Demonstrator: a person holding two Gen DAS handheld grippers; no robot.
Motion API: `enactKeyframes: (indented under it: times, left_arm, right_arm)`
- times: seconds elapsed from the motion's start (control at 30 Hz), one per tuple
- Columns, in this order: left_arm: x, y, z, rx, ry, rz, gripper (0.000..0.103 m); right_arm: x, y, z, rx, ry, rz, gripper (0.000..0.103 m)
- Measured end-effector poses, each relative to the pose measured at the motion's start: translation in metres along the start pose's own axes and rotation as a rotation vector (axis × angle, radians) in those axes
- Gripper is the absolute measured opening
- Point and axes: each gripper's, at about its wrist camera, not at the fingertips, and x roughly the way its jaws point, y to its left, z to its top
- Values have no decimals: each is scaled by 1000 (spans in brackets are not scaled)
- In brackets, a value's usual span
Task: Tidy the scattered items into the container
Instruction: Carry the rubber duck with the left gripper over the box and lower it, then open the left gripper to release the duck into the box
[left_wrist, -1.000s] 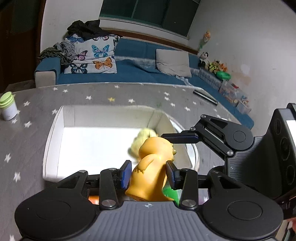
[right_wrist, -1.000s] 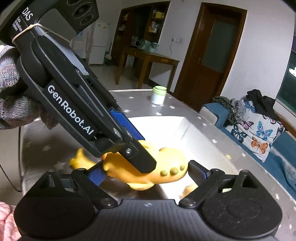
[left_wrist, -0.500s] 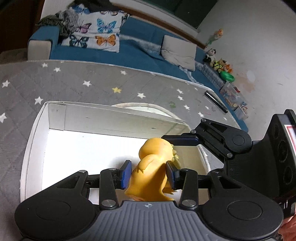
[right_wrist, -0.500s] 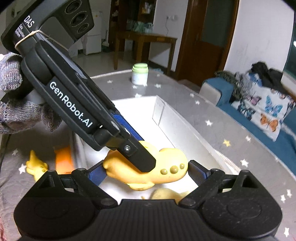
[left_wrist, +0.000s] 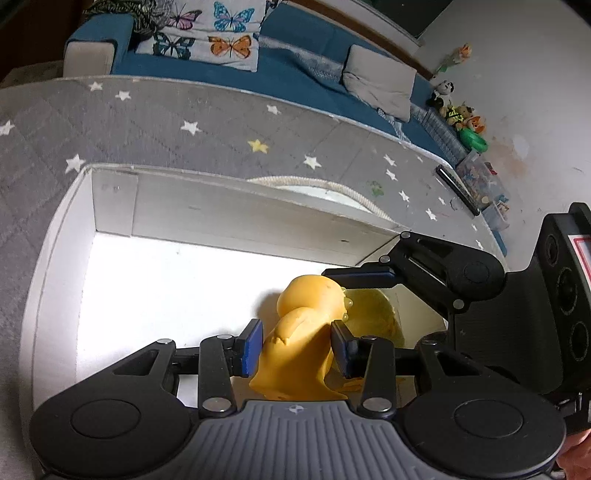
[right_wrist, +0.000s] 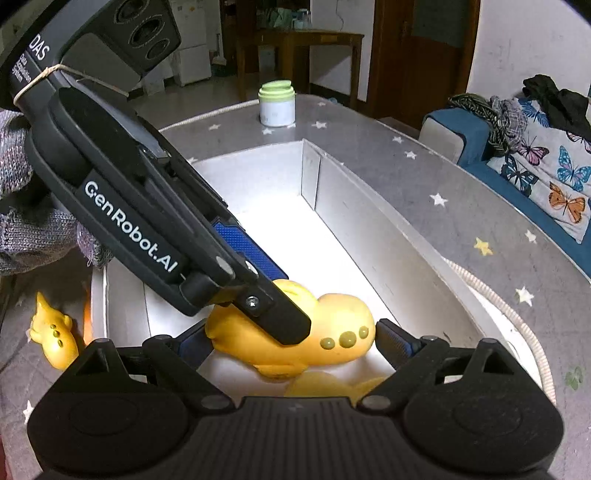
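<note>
**Left claw holds the yellow toy inside the box**

The left claw (left_wrist: 295, 345) is clamped on a yellow toy figure (left_wrist: 303, 332), its blue pads pressing the toy's body from both sides. The toy hangs low inside the white box (left_wrist: 207, 218), just above its bright floor. Directly ahead of the left claw, the toy's rounded head nearly meets one finger of the right claw (right_wrist: 288, 338), which reaches in from the right.

The right claw stands spread wide, one finger off each end of the toy; whether they touch it cannot be told. Just below and beneath the toy, near the right claw's base, a second yellowish toy (right_wrist: 325, 382) lies on the box floor.

To the left of the right claw, outside the box wall, a small yellow figure (right_wrist: 51, 336) lies on the grey star-patterned counter (right_wrist: 424, 177). Far ahead of the right claw, beyond the box, a white jar with a green lid (right_wrist: 277, 103) stands upright on the counter.
</note>
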Motion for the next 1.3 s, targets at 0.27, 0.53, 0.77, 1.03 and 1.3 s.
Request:
enactKeyframes:
  times: [0.27,0.53,0.77,1.03,1.3]
  left_arm:
    - [2,1,0,-6,7,4,42]
    - [-1,2,-1,-11,-7,11,42]
    - [-8,0,-2,-8,-30,24,42]
    - [-21,-8,-11,8,-59,43,42]
    - [-51,-17,-31,9,-129,58,42]
  right_arm:
    - [1,8,2,-25,47,-9,94]
    - [3,11,2,-36,48,-21,95]
    - [4,12,2,-37,44,-40,97]
    - [-5,19,1,-44,20,-66,99]
    - [-28,28,1,-12,-54,-112,99]
